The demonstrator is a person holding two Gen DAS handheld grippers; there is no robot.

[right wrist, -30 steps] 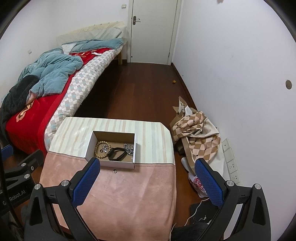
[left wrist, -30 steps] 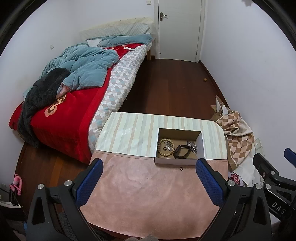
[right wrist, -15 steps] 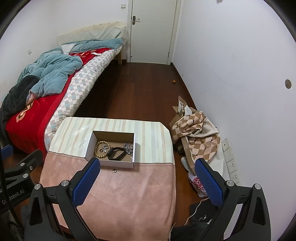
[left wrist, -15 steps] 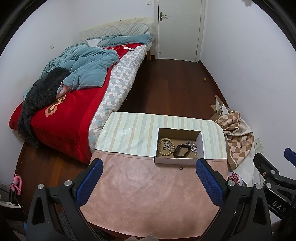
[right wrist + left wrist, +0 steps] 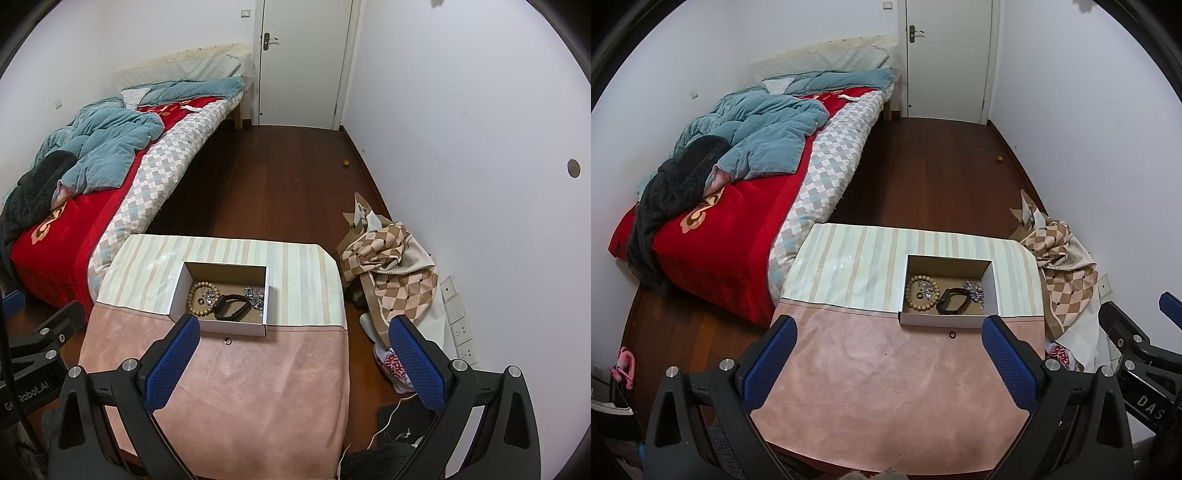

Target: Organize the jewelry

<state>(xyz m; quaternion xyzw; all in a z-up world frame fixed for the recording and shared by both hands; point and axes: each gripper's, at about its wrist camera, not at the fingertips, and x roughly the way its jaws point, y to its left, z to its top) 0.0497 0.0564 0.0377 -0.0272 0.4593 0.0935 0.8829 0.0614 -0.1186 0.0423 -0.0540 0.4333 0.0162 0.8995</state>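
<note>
An open white cardboard box [image 5: 945, 320] [image 5: 218, 326] stands on the table. Inside lie a wooden bead bracelet [image 5: 922, 293] [image 5: 197, 295], a black band [image 5: 955, 301] [image 5: 231, 307] and a heap of silver jewelry [image 5: 975, 290] [image 5: 255, 295]. A small dark ring [image 5: 952, 335] [image 5: 228, 341] lies on the pink cloth just in front of the box. My left gripper [image 5: 890, 363] is open and empty, held above the near table. My right gripper [image 5: 293, 363] is open and empty, held back over the table's right side.
The table [image 5: 886, 387] has a pink cloth in front and a striped cloth [image 5: 857, 266] behind. A bed [image 5: 738, 206] stands at the left. A checked cloth heap [image 5: 391, 269] lies on the floor at the right by the wall.
</note>
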